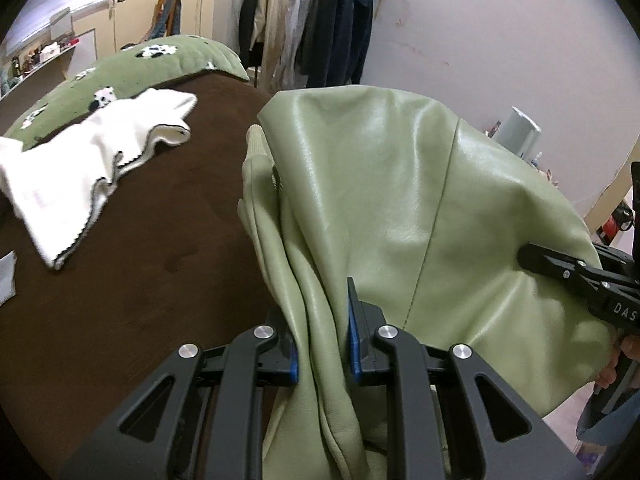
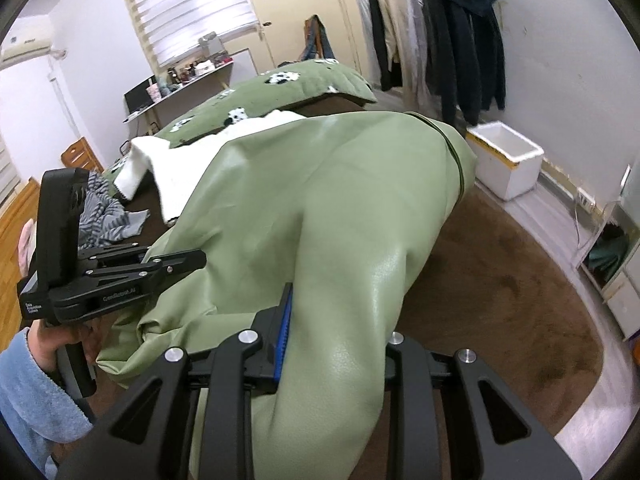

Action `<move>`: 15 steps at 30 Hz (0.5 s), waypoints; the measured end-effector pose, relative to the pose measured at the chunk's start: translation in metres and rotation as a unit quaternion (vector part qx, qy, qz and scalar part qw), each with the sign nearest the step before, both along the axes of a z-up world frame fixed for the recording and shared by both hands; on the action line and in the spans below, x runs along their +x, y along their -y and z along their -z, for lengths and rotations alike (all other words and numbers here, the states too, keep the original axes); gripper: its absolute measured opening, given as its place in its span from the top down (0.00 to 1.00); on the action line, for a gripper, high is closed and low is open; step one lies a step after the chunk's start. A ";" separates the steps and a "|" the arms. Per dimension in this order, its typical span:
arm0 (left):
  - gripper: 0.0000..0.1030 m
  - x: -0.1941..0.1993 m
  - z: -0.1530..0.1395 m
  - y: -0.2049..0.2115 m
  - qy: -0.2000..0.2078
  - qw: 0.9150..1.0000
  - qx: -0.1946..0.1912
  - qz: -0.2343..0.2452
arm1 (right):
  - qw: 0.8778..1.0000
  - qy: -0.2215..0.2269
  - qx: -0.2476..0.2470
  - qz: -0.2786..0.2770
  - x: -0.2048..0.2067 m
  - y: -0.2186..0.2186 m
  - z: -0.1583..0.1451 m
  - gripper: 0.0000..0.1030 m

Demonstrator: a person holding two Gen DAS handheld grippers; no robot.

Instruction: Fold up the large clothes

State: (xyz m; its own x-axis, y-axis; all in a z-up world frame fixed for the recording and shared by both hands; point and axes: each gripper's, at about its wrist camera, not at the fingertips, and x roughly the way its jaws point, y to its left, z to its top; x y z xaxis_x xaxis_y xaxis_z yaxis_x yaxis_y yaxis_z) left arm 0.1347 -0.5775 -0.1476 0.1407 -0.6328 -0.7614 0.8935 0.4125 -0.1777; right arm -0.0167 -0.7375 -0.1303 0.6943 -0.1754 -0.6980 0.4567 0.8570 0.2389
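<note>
With the green jacket lifted over the brown bed and both the left gripper and right gripper pinching bunched folds in their jaws, the slick leather may well slip out and crumple.

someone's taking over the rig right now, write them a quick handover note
Left gripper: shut on a bunched fold of the green jacket.
Right gripper: shut on another part of the same jacket, which drapes over its fingers.
The jacket is lifted between the two grippers above the brown bed cover. A white garment lies further back, not neatly folded.
Done: jacket picked up. Left: lay it flat, fold it, then handle the white garment.
</note>
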 end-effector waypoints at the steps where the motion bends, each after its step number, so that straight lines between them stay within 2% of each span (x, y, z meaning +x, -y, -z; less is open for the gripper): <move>1: 0.80 0.001 0.007 0.004 -0.002 1.000 -0.001 0.003 | 1.000 -0.001 0.009 0.003 0.000 0.006 0.009 0.75; 5: 0.80 0.008 0.042 0.019 -0.022 1.000 0.021 0.006 | 0.999 -0.021 0.025 0.007 0.001 0.014 0.045 0.73; 8: 0.76 0.010 0.062 0.021 -0.021 0.999 0.026 0.006 | 0.999 -0.021 0.033 0.012 -0.005 0.014 0.060 0.68; 10: 0.70 0.011 0.068 0.019 -0.028 0.999 0.024 0.004 | 0.999 -0.019 0.039 0.015 -0.011 0.014 0.066 0.65; 15: 0.68 0.008 0.076 0.020 -0.023 0.999 0.031 0.013 | 0.999 -0.012 0.042 0.018 -0.016 0.014 0.072 0.64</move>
